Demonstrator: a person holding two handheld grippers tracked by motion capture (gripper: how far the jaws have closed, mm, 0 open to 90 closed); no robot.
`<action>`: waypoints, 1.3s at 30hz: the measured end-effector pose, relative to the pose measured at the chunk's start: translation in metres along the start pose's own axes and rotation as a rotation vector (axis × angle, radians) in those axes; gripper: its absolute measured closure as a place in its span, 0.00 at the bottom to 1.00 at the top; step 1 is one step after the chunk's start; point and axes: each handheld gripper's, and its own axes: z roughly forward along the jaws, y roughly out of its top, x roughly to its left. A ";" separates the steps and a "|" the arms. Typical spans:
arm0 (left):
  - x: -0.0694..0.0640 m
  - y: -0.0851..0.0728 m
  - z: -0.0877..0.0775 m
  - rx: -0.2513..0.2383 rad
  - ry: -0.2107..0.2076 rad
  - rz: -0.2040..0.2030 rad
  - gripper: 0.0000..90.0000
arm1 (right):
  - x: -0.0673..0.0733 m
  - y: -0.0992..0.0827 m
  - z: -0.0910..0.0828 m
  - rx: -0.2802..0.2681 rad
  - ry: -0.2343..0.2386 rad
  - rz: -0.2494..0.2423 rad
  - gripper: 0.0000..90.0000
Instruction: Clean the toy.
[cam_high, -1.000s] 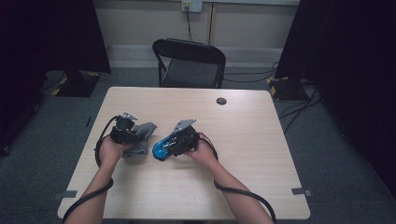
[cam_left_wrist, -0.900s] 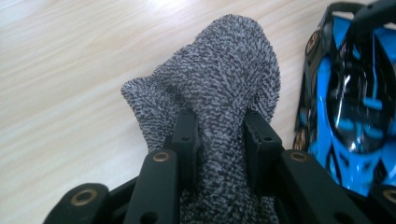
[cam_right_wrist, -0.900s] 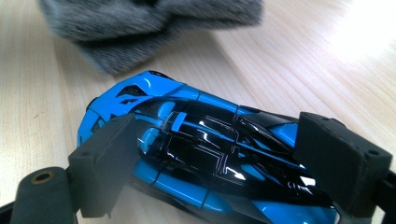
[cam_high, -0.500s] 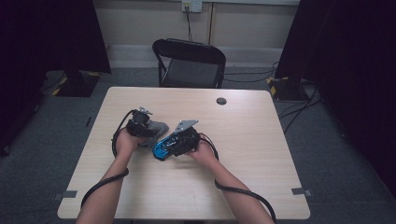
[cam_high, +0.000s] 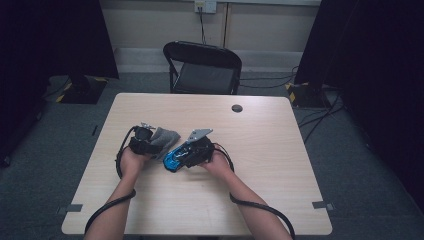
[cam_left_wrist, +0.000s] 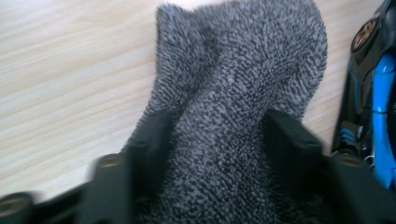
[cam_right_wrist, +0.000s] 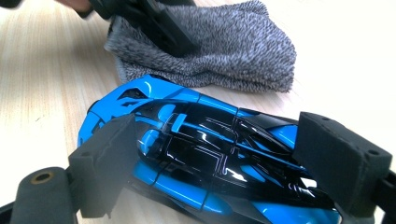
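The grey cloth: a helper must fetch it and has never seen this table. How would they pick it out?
On the wooden table, look left of centre. The grey cloth lies crumpled beside the blue-and-black toy car; it is the fuzzy, speckled, soft thing there.

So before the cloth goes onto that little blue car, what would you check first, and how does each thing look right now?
1. Toy car sits between the right claw pads: ok; the pads flank its sides.
2. Grey cloth is in the left claw: ok; it bunches between the jaws, which have just been closing.
3. Firm pinch on the cloth: cannot tell.
4. Cloth is close to the car: ok; they lie side by side in the high view.
5. Car rests on the table: ok.
6. Nothing crowds the work: ok; the black disc lies far off.
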 end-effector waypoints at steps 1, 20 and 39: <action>0.000 0.001 0.000 -0.001 -0.001 0.011 0.64 | 0.000 0.000 0.000 -0.003 0.001 -0.002 0.15; -0.032 0.049 0.033 -0.013 -0.113 0.152 0.80 | -0.002 -0.003 0.001 -0.036 0.008 0.030 0.15; -0.027 0.040 0.021 0.035 -0.169 0.185 0.83 | -0.004 -0.004 0.001 -0.040 0.012 0.034 0.16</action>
